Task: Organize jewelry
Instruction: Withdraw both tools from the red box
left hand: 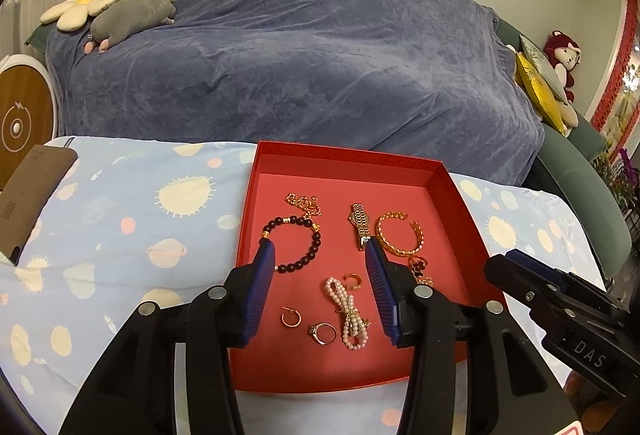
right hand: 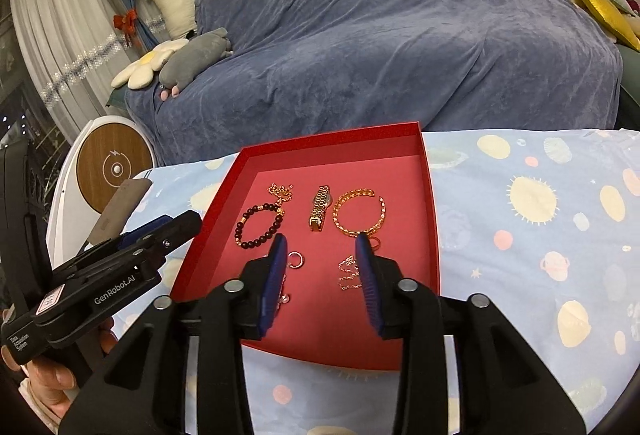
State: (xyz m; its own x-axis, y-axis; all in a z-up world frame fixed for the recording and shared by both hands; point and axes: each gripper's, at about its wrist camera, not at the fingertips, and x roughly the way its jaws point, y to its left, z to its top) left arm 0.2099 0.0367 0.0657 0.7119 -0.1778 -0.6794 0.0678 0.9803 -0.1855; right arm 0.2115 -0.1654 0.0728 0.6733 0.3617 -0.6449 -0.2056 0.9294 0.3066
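A red tray (left hand: 456, 195) (right hand: 428, 191) lies on the blue patterned cloth and holds the jewelry. In it are a dark bead bracelet (left hand: 298, 245) (right hand: 260, 225), a gold chain (left hand: 304, 204) (right hand: 281, 192), a gold watch (left hand: 360, 225) (right hand: 320, 209), a gold cuff bangle (left hand: 396, 235) (right hand: 356, 213), a pearl strand (left hand: 348, 311), a hoop earring (left hand: 291, 316), a stone ring (left hand: 323, 333) and a dark flower ring (left hand: 420, 267). A thin chain (right hand: 347, 275) lies near the right gripper. My left gripper (left hand: 320, 251) is open and empty over the tray. My right gripper (right hand: 322, 241) is open and empty over the tray's near half.
A sofa under a blue-grey blanket (left hand: 304, 47) stands behind the table, with plush toys (left hand: 132, 15) on its left end. A round wooden-faced device (right hand: 114, 167) and a brown card (left hand: 28, 195) are at the left. The right gripper's body (left hand: 560, 299) shows beside the tray.
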